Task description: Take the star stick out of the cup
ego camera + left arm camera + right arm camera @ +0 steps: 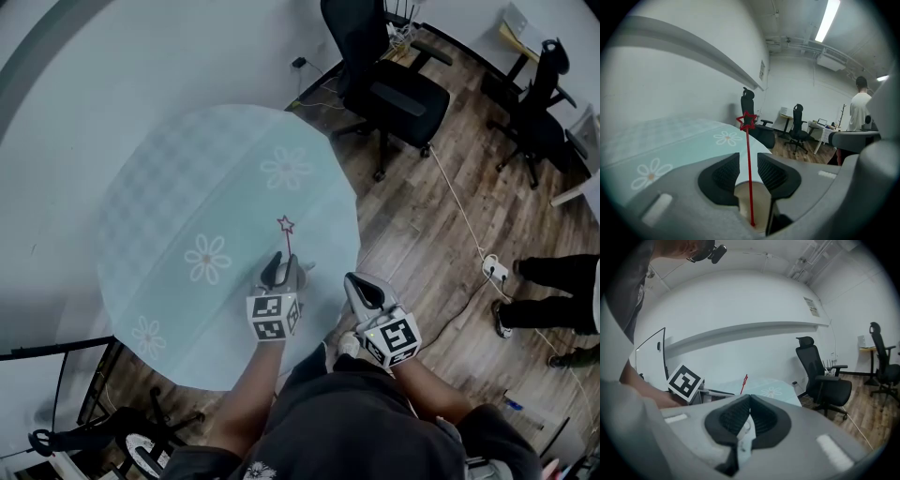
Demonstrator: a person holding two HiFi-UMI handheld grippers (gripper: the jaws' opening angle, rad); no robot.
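The star stick (286, 228) is thin and red with an open star on top. It stands upright in a beige cup (751, 202) near the front edge of a round table (187, 187) under a teal daisy cloth. My left gripper (281, 269) reaches over that edge. Its jaws sit on either side of the cup, which seems held low between them, while the star stick (748, 140) rises freely through the narrow gap at the left gripper's (749, 164) tips. My right gripper (360, 287) hangs off the table's right edge, shut and empty. The right gripper (749, 400) looks toward the star stick (744, 379).
Black office chairs (394, 84) stand on the wood floor behind and to the right of the table. A white cable runs to a power strip (494, 270). Someone's legs (553, 291) are at the far right, and a person (860, 112) stands by desks.
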